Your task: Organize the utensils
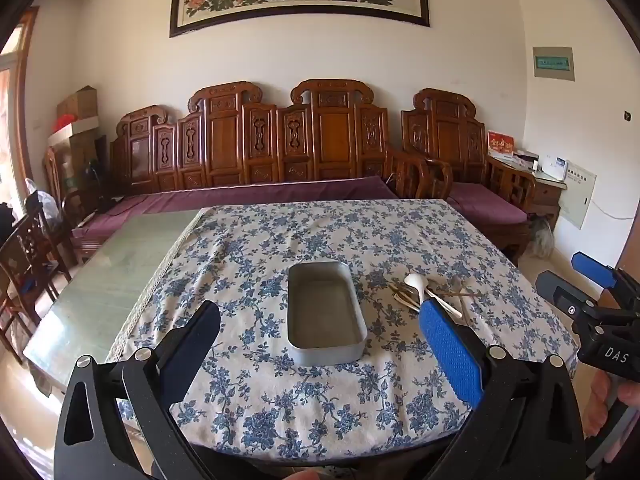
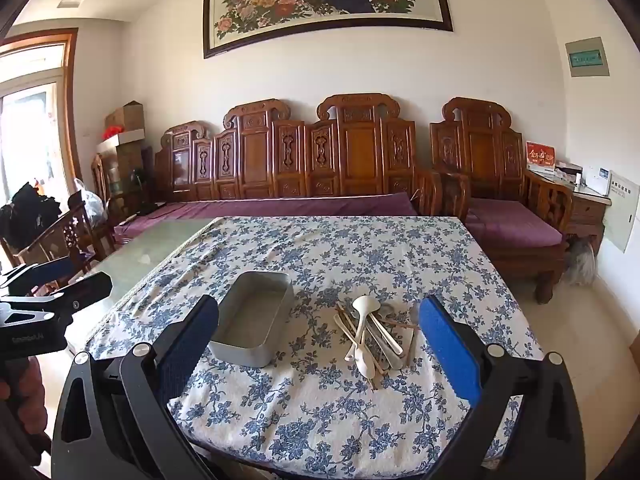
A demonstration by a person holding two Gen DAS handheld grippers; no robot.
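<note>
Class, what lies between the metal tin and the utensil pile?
Only bare floral tablecloth separates the tin from the pile; the right wrist view shows it best.

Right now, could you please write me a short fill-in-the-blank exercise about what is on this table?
1. The metal tray on the floral tablecloth holds ____ utensils.
2. The pile of utensils lies to the ____ of the tray.
3. The white spoon rests on ____ of the pile.
4. The left gripper and the right gripper both have their jaws ____.

Missing words: no; right; top; open
</note>
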